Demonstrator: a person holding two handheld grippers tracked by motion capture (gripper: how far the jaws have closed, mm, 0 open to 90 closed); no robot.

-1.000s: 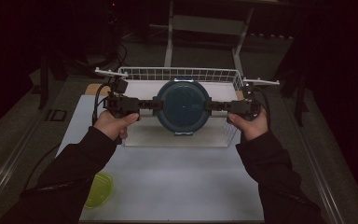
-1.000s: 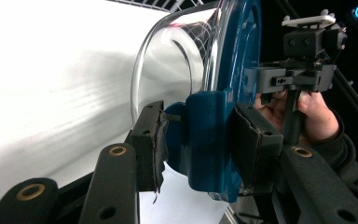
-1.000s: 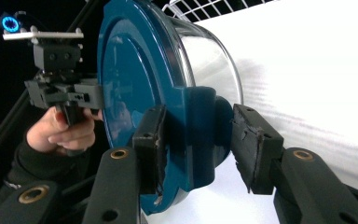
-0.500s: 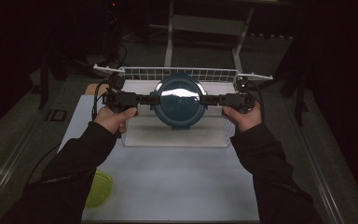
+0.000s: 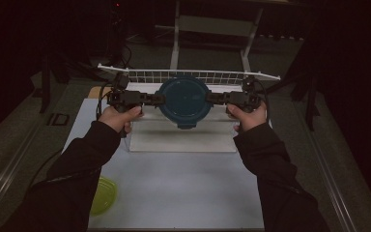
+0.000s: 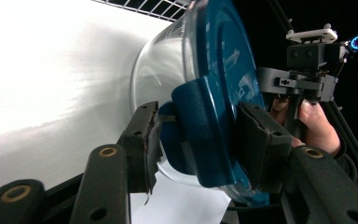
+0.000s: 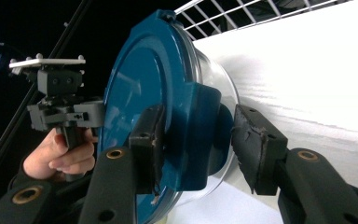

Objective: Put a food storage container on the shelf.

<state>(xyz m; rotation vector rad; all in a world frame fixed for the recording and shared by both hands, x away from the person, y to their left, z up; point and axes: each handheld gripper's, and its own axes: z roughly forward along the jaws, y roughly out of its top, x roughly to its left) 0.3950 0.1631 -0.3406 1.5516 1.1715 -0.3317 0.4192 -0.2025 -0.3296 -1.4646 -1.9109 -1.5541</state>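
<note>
A clear glass bowl (image 5: 183,104) closed with a dark blue lid (image 5: 182,99) hangs in the air above the far half of the bench (image 5: 174,188), tipped so that the lid faces the person and the glass body points toward the far edge. It sits between the left gripper (image 5: 158,99) and the right gripper (image 5: 211,98), each held level and aimed inward at one of the lid's side latch tabs. In the left gripper view the fingers (image 6: 142,140) stand on either side of the blue tab (image 6: 200,126): the pad on the lid side lies against the lid's face, while the pad on the glass side sits just at the tab's edge, and whether it presses cannot be told; these fingers have just been opening, with the tab between them. In the right gripper view one of the fingers (image 7: 148,140) touches the lid's face beside its tab (image 7: 200,135), and the other (image 7: 256,144) stands clear of the glass with a visible gap; these too have just been opening around the tab. Below the bowl a pale mat (image 5: 183,137) lies on the bench in front of a white wire rack (image 5: 193,76) along the far edge. A yellow-green lid (image 5: 104,193) lies near the bench's near left corner.
</note>
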